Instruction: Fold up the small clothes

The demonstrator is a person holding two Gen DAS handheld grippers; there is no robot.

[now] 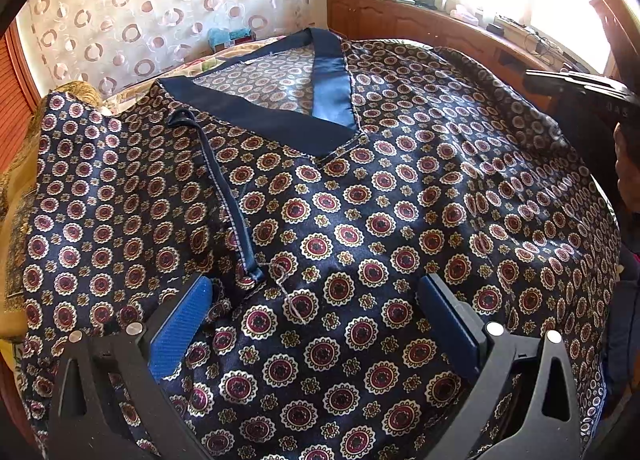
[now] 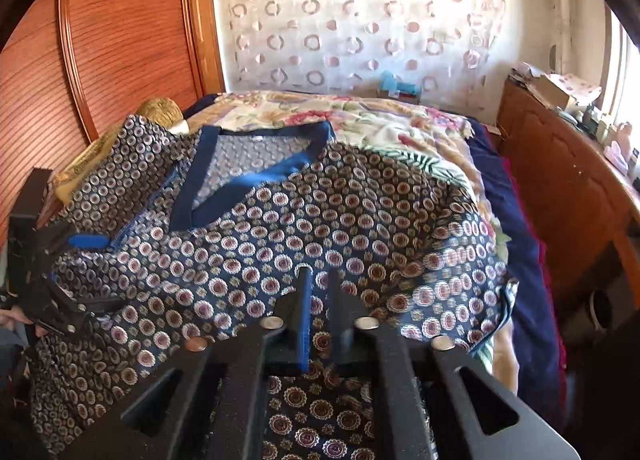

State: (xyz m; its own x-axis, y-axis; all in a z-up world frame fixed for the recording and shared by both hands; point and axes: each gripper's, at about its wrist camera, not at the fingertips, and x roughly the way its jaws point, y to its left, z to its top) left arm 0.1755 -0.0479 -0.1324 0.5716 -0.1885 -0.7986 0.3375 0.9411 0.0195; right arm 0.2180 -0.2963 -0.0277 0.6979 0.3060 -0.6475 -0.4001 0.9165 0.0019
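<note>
A dark navy top (image 1: 360, 219) with a round medallion print and a plain blue V-neck band (image 1: 332, 83) lies spread face up on the bed; it also shows in the right wrist view (image 2: 320, 219). My left gripper (image 1: 316, 300) is open, its blue pads (image 1: 180, 324) resting low on the cloth near a sleeve seam. It shows from the side in the right wrist view (image 2: 86, 240). My right gripper (image 2: 320, 292) has its fingers close together over the cloth; whether they pinch the fabric is unclear.
A floral bedspread (image 2: 380, 119) lies under the top. A wooden wardrobe (image 2: 120, 39) stands to the left, a wooden counter (image 2: 560, 163) with boxes and clutter to the right, and a curtain (image 2: 360, 19) behind.
</note>
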